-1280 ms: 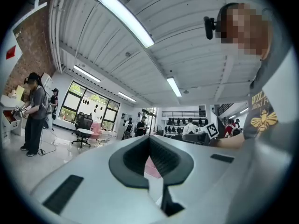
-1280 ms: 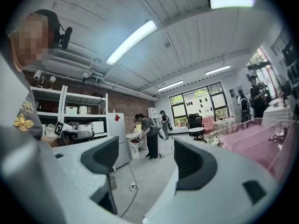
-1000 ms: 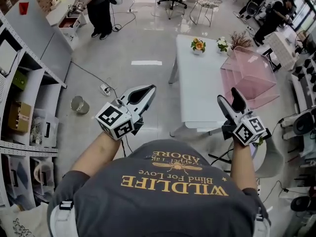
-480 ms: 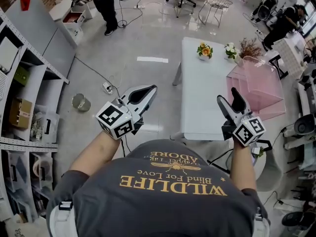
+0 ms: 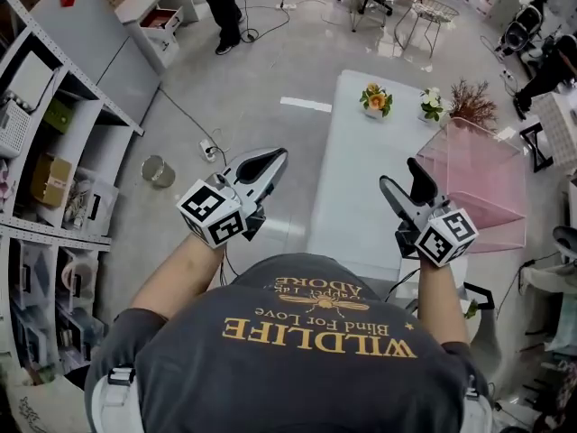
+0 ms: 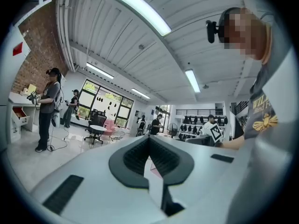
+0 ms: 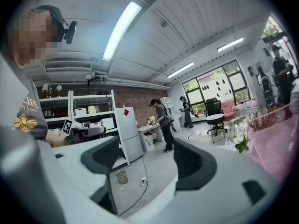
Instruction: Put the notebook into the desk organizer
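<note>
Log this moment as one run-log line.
phase: task not begun | left gripper: shut, empty | right gripper: open, empty, near white table | notebook: not in view | pink box: at table's right side

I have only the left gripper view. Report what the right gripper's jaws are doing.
Observer: In the right gripper view, the right gripper has its jaws wide apart and nothing between them. Only the floor shows through the gap.
Operator: Now give me the layout of the table ahead, seen from above.
Observer: In the head view, the white table runs away from the person. A pink translucent box stands at its right edge and small flower pots stand at its far end. No notebook shows on it.
</note>
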### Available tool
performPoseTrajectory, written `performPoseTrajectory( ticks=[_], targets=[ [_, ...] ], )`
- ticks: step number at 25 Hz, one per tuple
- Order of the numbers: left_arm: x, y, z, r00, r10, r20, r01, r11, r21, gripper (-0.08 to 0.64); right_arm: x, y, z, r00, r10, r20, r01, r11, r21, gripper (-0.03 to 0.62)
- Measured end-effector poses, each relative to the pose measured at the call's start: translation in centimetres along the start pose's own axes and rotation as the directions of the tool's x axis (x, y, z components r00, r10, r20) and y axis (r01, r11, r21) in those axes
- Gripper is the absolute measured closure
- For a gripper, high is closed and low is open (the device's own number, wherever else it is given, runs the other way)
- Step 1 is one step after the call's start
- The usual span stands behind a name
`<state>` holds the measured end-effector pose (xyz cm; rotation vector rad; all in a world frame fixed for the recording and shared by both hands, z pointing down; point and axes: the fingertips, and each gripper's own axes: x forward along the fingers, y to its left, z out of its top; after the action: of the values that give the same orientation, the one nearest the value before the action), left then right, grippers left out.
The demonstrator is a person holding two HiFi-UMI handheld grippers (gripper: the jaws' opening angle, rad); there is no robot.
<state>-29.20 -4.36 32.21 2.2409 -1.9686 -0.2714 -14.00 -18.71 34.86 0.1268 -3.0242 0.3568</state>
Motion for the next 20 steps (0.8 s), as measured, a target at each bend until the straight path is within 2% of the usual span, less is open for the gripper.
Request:
performPoseTrajectory(
  ticks=[5, 8, 10, 12, 15, 20],
  targets=[
    [3.6, -0.3, -0.2, 0.997, -0.067, -0.023, 0.068, 0.997, 0.037, 0.559, 0.0, -2.2, -0.1, 1.0, -0.014, 0.007, 0.014, 0.999, 0.029, 0.236],
    [6.3, -1.1, -1.3, 0.984, -0.172, -0.048, 0.174, 0.984, 0.031, 0.558, -2.4, -3.8, -0.6, 0.99, -0.137, 0.04, 0.133, 0.987, 0.094, 0.236],
    [8.4, -2.8, -2.7, 0.958, -0.275, -0.081, 0.278, 0.96, 0.022, 0.56, -5.7, -4.9, -1.4, 0.966, -0.25, 0.058, 0.24, 0.96, 0.143, 0.236],
    [10.6, -4.9, -4.3, 0.922, -0.372, -0.107, 0.375, 0.927, 0.009, 0.558, -9.9, -6.0, -2.5, 0.928, -0.368, 0.059, 0.354, 0.919, 0.17, 0.236],
    [13.7, -8.4, -6.0, 0.872, -0.472, -0.129, 0.474, 0.881, -0.017, 0.558, -16.6, -7.9, -4.5, 0.854, -0.518, 0.041, 0.501, 0.842, 0.2, 0.236],
    [17.9, -14.7, -9.2, 0.772, -0.61, -0.178, 0.613, 0.789, -0.042, 0.558, -27.2, -10.7, -9.7, 0.712, -0.702, -0.026, 0.679, 0.678, 0.282, 0.236]
  ],
)
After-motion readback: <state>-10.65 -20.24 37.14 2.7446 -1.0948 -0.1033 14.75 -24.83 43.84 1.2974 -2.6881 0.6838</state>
